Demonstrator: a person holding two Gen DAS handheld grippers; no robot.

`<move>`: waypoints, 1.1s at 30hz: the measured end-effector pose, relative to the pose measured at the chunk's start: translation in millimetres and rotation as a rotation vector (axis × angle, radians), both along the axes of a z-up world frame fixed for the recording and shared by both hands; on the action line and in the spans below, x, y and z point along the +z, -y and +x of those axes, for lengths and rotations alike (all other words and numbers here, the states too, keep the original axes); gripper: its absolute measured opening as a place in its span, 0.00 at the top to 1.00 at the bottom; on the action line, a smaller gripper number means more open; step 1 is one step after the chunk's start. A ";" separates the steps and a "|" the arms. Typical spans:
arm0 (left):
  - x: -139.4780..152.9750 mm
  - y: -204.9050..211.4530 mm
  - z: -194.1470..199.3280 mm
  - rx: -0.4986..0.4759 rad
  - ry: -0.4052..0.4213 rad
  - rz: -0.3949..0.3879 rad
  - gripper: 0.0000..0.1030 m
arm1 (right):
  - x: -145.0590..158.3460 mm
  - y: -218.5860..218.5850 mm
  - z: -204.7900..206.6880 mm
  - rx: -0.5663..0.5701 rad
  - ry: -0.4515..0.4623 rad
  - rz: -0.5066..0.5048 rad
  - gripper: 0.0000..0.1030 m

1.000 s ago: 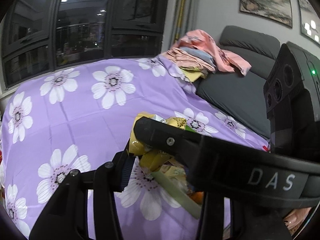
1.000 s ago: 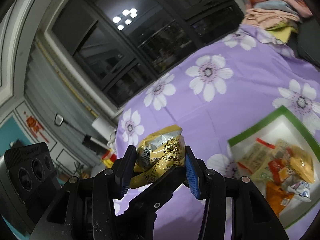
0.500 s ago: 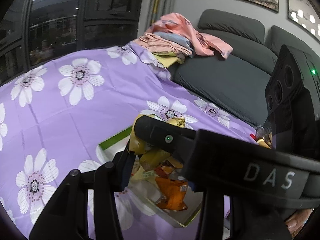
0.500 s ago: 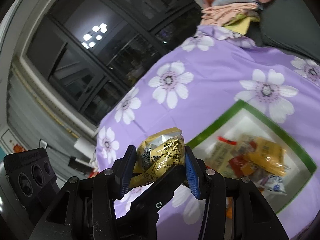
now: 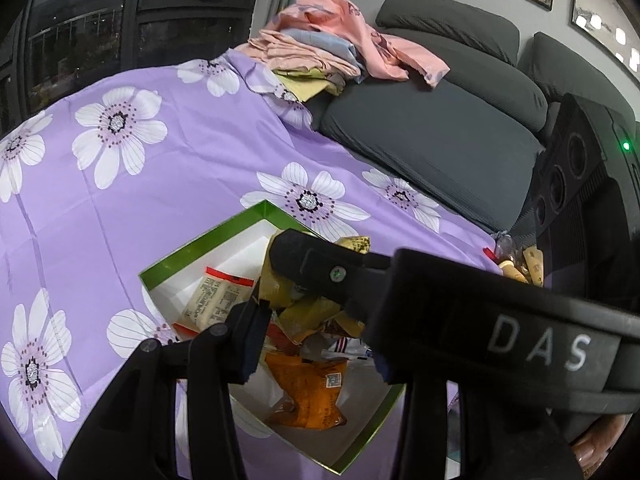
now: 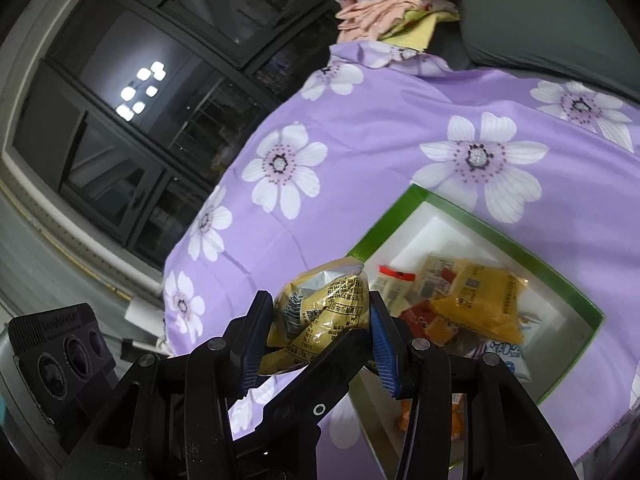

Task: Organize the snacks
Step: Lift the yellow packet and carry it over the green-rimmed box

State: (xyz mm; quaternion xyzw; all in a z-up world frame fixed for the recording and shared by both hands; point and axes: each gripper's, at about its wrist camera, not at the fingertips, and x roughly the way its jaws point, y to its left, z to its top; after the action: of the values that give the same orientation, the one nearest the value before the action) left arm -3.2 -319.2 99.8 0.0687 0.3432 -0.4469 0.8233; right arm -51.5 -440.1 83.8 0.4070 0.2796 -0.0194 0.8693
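Two grippers showed in the frames, each seen from its own wrist camera. In the right wrist view, the right gripper (image 6: 320, 332) sat at lower centre of the frame with its blue-padded fingers (image 6: 253, 344) pressed in against a crumpled yellow snack packet (image 6: 320, 312), pinning it from both sides. Right of that packet, in the lower right of the frame, lay a green-rimmed box (image 6: 384, 224) with a white inside, resting on the purple flowered cloth (image 6: 360, 128). Inside the box were a yellow pouch (image 6: 484, 300), a pale wrapper with a red strip (image 6: 394, 280) and other small packets heaped together near the middle.

In the left wrist view, the left gripper (image 5: 316, 340) stood in the lower centre of the frame with its fingers apart and nothing between them; one finger (image 5: 244, 336) showed at lower left of centre, while the other was mostly hidden behind the right gripper's black body (image 5: 460, 320), which crossed the frame from the right and bore the letters DAS. At the tip of that body, the held packet (image 5: 356, 244) peeked out above the box (image 5: 208, 236). An orange packet (image 5: 312, 392) lay in the near part of the box, at bottom centre, and a pale packet (image 5: 216, 300) lay toward its left side.

A grey sofa (image 5: 440, 132) filled the upper right of that frame, with a pile of folded clothes (image 5: 332, 48) at upper centre. A few loose snacks (image 5: 520, 260) lay at the cloth's right edge.
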 end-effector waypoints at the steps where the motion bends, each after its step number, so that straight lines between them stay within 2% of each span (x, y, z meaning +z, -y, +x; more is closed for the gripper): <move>1: -1.7 2.0 0.3 -0.002 -0.008 0.001 0.58 | -1.4 1.5 -0.1 -0.004 -0.007 0.002 0.52; 15: -17.7 18.2 8.1 -0.031 -0.079 0.025 0.58 | -19.4 17.0 0.9 -0.036 -0.076 0.037 0.52; 33: -47.6 21.4 25.5 -0.001 -0.181 0.070 0.58 | -49.9 20.8 20.8 -0.015 -0.181 0.085 0.52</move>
State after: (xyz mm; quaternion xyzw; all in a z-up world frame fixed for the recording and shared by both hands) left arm 22.3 -340.6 52.2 0.0573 0.4315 -0.4393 0.7858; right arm -30.7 -460.9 33.9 0.4423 0.3543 -0.0507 0.8224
